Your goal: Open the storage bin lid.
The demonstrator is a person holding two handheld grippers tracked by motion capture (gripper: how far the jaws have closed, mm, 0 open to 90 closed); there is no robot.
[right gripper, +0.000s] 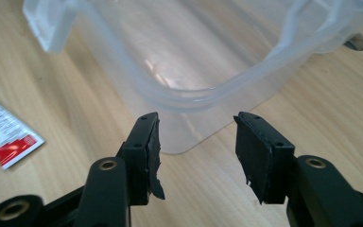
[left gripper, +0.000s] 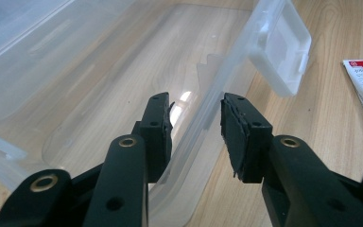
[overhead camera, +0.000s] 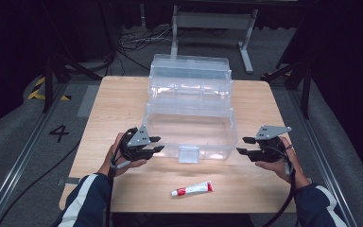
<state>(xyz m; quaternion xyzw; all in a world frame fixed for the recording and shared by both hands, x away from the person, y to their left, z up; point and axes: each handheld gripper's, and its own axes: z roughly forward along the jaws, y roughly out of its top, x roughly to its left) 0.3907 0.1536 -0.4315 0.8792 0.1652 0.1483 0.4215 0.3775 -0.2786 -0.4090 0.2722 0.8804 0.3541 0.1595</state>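
At frame centre, the left gripper (overhead camera: 157, 144) straddles the clear box (overhead camera: 189, 124) wall, jaws spread, while the right gripper (overhead camera: 244, 145) gapes empty beside it.

High view looks down; 2 gripper views closely share the clear box (overhead camera: 189, 127).

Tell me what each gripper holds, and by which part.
Nothing is gripped. The left gripper straddles the front wall of the clear box with pads apart from it; the right gripper is open beside the box's corner.
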